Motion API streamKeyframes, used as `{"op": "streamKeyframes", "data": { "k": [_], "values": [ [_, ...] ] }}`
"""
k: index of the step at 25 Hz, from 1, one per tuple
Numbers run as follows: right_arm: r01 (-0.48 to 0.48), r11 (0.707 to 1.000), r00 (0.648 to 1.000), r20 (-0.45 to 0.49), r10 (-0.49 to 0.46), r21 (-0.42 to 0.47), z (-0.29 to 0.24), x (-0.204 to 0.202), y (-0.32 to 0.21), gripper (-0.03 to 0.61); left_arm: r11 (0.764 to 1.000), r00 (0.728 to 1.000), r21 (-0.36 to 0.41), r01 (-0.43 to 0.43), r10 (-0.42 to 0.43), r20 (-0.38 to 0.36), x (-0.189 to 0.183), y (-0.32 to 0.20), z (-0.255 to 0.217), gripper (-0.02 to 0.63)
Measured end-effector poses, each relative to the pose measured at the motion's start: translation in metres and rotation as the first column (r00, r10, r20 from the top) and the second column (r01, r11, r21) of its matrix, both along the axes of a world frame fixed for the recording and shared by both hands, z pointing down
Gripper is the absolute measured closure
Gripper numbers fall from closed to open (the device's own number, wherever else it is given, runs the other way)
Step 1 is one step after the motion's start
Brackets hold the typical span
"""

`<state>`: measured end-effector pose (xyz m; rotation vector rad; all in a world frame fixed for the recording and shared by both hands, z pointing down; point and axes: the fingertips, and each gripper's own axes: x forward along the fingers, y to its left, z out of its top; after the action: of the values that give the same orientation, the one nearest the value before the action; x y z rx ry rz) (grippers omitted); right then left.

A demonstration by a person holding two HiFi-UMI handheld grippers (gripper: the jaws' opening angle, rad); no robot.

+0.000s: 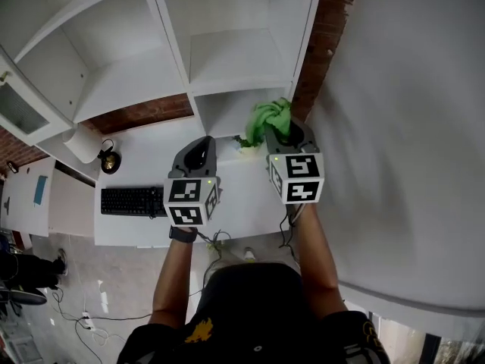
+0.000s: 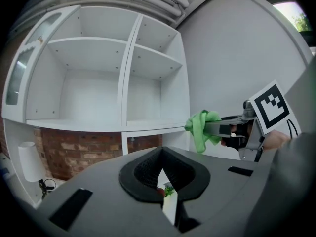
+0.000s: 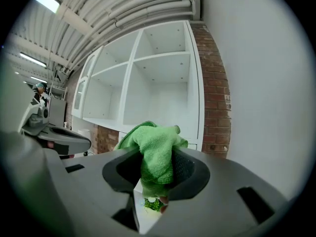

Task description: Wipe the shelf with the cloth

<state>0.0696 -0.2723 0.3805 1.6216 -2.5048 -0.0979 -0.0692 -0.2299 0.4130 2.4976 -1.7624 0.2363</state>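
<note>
Head view showed the white shelf (image 1: 235,55) unit filling the top of the scene, its open compartments bare as far as could be seen, set against a brick wall (image 1: 326,36). Below it ran the white worktop (image 1: 151,146), with a black keyboard (image 1: 130,201) lying toward its left end.

Both tongs were held up over the worktop in front of the unit's lower right compartments. The left tongs (image 1: 198,150) pointed at the shelf with their jaws drawn all but together, only a sliver of light between them and nothing gripped; the left gripper view confirmed this. The right tongs (image 1: 286,133) were clamped on the green cloth (image 1: 271,118), which in the right gripper view bunched up out of the jaws and hung over their front in a loose wad.

The cloth was near the shelf but apart from it, touching no board or wall. A small green plant (image 1: 246,144) sat on the worktop just under it.

By my reading the cloth was secured and brought up to the unit, and nothing more: no wiping contact was made yet, so every shelf surface was still to be done.
</note>
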Motion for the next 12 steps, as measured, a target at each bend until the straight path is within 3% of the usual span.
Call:
{"op": "streamKeyframes", "data": {
  "k": [6, 12],
  "values": [
    [0.039, 0.997, 0.999, -0.013, -0.038, 0.060, 0.005, -0.028, 0.034, 0.457, 0.996, 0.997, 0.035, 0.077, -0.077, -0.025, -0.029, 0.028, 0.001, 0.597],
    [0.057, 0.992, 0.998, 0.010, -0.058, 0.111, 0.008, -0.035, 0.049, 0.457, 0.981, 0.987, 0.122, 0.152, -0.144, -0.073, -0.043, 0.044, -0.009, 0.597]
  ]
}}
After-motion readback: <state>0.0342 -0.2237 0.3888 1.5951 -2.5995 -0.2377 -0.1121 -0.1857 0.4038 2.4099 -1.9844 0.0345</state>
